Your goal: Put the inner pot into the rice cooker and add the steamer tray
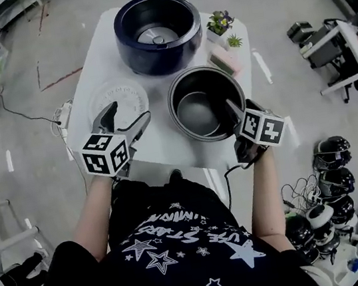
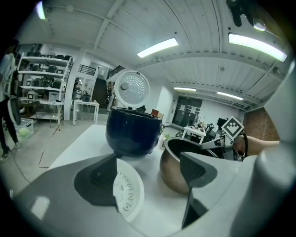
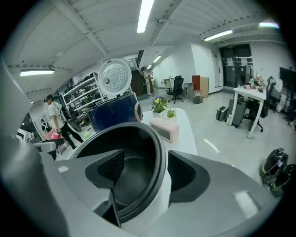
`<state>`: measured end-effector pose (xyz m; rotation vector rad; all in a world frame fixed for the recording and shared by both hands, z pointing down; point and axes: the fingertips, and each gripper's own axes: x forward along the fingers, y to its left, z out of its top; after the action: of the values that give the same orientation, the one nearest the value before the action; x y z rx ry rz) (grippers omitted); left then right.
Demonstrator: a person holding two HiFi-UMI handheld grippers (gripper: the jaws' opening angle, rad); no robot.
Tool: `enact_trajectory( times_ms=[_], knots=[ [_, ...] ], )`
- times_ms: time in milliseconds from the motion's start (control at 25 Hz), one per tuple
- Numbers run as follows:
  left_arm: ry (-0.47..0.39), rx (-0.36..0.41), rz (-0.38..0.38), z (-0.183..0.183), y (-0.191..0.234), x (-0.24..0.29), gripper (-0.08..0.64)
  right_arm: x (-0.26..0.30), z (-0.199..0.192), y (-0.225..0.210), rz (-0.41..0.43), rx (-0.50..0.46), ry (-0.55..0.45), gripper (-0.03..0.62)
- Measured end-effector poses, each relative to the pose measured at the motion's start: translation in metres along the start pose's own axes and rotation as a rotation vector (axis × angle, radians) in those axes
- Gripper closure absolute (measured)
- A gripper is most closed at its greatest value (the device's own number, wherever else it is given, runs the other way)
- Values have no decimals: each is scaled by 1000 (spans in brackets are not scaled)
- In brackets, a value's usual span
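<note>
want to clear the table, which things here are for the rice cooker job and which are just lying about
For the job: rice cooker, inner pot, steamer tray.
Lying about: potted plants, pink box, helmets on the floor.

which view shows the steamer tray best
The head view: the steamer tray shows nearly whole as a round disc on the table, left of the inner pot. The left gripper view catches only part of it, the rest behind a jaw. The right gripper view doesn't show it.
</note>
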<state>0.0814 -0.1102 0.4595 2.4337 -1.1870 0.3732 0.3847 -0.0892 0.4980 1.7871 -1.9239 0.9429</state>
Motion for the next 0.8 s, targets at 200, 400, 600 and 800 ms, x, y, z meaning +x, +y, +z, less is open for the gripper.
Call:
enact_trajectory(
  times_ms=[200, 400, 600, 800],
  knots=[
    [21, -12, 11, -2, -5, 6, 135, 13, -12, 5, 53, 12, 96, 287],
    [39, -13, 0, 1, -10, 17, 135, 19, -18, -4, -3, -68, 156, 423],
    [82, -25, -45, 2, -26, 30, 135, 18, -18, -8, -24, -79, 173, 476],
    [138, -99, -95, 4, -45, 48, 137, 18, -17, -8, -20, -77, 181, 479]
  ],
)
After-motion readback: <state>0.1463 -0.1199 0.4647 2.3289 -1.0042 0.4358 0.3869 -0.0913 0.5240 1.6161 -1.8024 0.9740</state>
